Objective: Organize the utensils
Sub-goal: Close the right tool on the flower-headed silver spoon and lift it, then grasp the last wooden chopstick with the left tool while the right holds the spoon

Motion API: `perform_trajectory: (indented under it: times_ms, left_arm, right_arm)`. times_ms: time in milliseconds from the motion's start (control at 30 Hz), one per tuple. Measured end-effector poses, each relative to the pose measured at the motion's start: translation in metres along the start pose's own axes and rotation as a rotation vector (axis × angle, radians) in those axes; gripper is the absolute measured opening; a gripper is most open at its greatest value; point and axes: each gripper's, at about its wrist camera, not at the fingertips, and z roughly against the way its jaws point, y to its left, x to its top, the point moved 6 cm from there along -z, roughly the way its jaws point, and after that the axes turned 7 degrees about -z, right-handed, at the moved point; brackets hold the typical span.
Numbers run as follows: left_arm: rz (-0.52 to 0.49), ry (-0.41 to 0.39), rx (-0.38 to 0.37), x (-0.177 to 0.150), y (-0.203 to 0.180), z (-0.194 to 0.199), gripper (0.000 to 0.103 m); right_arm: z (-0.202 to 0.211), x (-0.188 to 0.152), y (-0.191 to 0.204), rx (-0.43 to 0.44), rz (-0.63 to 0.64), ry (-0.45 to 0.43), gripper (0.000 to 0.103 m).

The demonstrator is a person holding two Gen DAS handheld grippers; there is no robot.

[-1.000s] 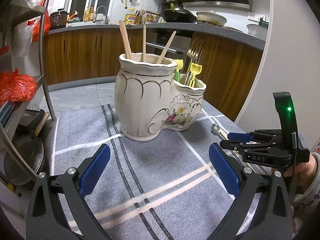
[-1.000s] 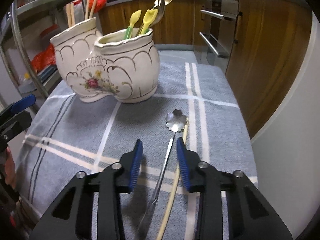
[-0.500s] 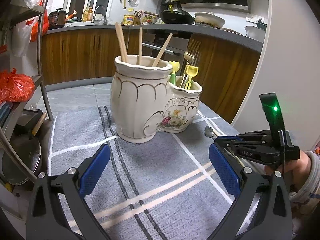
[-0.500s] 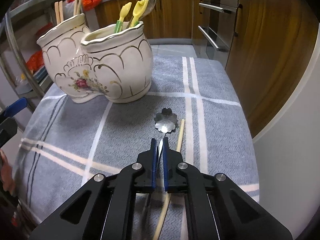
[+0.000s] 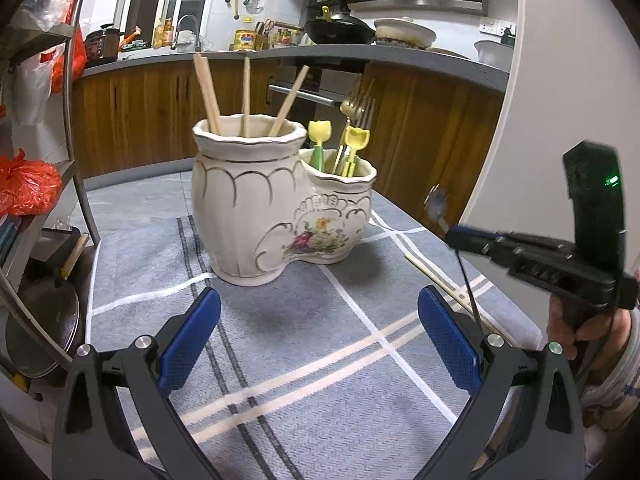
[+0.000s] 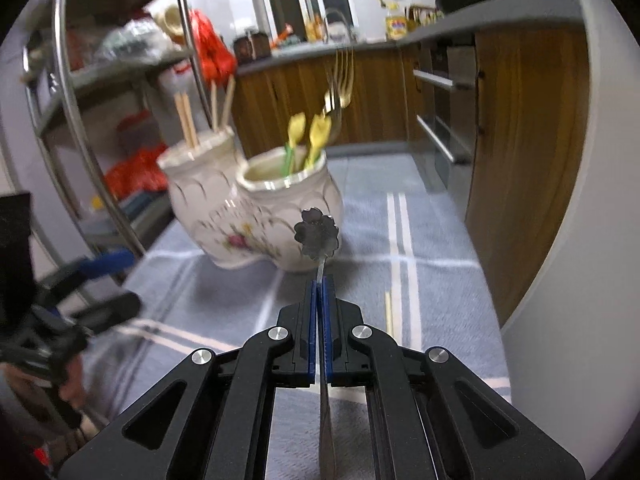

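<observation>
Left tool [image 5: 320, 340] low, blue pads wide apart; right tool [image 6: 320, 292] raised, pads pinched together.

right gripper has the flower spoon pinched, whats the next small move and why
Probably carry it forward and up toward the holder's lower compartment. The right gripper is shut on the flower spoon, which is off the cloth, and that compartment already holds the forks and yellow-topped pieces; the taller one holds chopsticks.

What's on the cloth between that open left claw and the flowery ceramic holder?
Nothing: in the left wrist view, only bare grey tablecloth lies between the left gripper and the ceramic holder. The loose chopstick lies off to the right.
</observation>
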Motion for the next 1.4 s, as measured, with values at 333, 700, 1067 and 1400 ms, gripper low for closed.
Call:
perform_trajectory:
  times_ms: [333,700,1067,1400]
  left_arm:
    - [-0.038,0.017,-0.006,0.002,-0.021,-0.004,0.097]
    - [-0.077,0.067,-0.054,0.009,-0.062,-0.024,0.097]
    - [-0.101,0.216,-0.094,0.013,-0.135,-0.080,0.074]
    - [-0.068,0.353,0.007,0.000,-0.154,-0.120,0.043]
  right_arm:
    - [0.045,0.011,0.003,0.085,0.038,-0.155,0.002]
    - [0.083,0.024,-0.005,0.059,0.054,-0.277,0.002]
    - [0.119,0.030,-0.046,-0.024,0.033,-0.345,0.002]
    - [0.132,0.019,-0.063,-0.006,-0.002,-0.342,0.002]
